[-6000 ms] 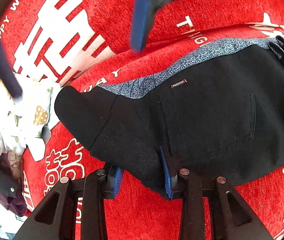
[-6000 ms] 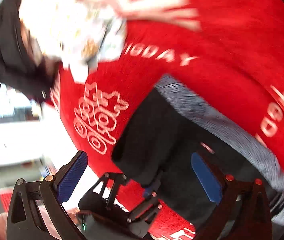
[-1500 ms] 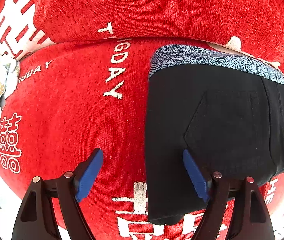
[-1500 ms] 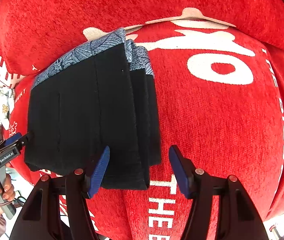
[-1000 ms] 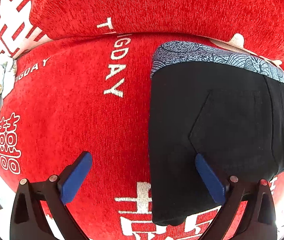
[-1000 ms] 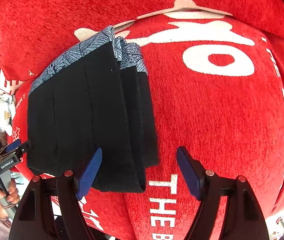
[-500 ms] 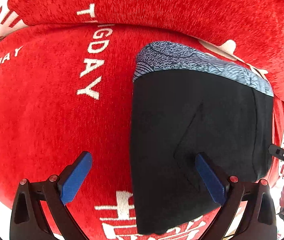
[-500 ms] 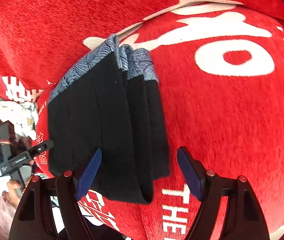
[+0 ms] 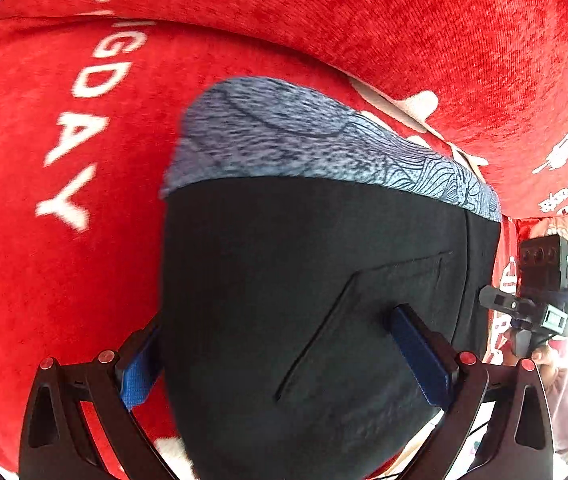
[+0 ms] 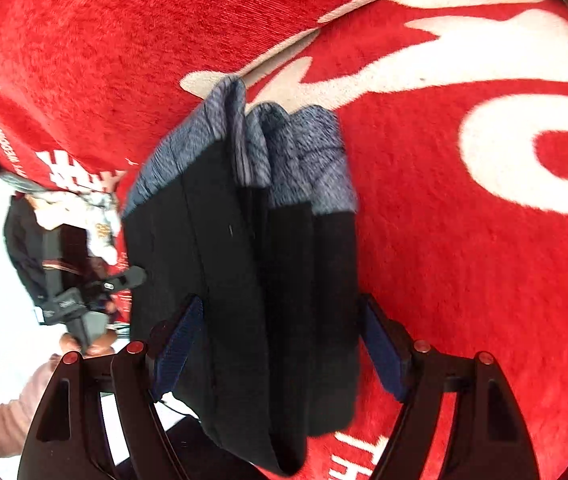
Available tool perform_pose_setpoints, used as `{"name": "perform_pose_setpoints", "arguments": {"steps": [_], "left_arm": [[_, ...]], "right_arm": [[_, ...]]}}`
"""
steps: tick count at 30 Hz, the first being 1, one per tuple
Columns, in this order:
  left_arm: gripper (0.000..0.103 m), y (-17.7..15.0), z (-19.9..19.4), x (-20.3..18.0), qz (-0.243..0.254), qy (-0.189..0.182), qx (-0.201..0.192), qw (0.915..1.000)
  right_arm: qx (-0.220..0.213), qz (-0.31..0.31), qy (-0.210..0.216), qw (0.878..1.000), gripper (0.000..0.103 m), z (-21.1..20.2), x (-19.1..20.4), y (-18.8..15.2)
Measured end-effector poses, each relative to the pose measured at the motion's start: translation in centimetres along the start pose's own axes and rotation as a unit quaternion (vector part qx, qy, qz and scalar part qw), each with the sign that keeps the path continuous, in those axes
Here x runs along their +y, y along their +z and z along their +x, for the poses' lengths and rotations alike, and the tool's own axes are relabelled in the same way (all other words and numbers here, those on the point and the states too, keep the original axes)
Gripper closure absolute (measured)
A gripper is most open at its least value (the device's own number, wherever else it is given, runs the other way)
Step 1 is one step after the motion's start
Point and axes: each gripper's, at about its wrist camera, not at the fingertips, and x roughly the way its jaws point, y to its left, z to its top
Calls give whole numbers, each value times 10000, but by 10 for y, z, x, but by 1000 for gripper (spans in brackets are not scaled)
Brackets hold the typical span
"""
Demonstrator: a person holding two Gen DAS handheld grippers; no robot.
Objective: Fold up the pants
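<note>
pants (image 9: 304, 280): black, folded into a compact stacked rectangle, lying on the red cover; patterned grey-blue waistband (image 9: 324, 148) at the far end, near the seam where the backrest rises.
pants material: soft matte woven black cloth, pocket seam showing on the top layer; from the right wrist view several layers are stacked at the edge (image 10: 284, 280), waistband layers fanned a bit.
step: looks like the late stage, folds already made; both grippers are set over the near end of the bundle, probably for a last fold or to lift and tidy it.
left gripper (image 9: 279, 352): jaws wide, straddling the left part of the bundle, one blue pad (image 9: 139, 368) beside the left edge, the other over the top layer; not pinching.
right gripper (image 10: 279, 344): jaws wide, either side of the bundle's right part; pads not pressing the cloth.
next move: needs the jaws to go lower and close on all layers together, otherwise the stack slips apart.
red cover (image 9: 43, 260): plush, ribbed chenille-like pile, white printed letters, soft curved cushion shape.
other: pale clothing pile (image 10: 95, 216) far left, blurred.
</note>
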Motion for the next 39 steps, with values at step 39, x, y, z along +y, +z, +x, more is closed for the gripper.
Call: {"name": "perform_pose_setpoints", "arguments": {"steps": [39], "left_arm": [[39, -119, -101, 37, 409, 675, -556, 9953]], "right_arm": [[-87, 429, 782, 9960, 60, 43, 84, -120]]}}
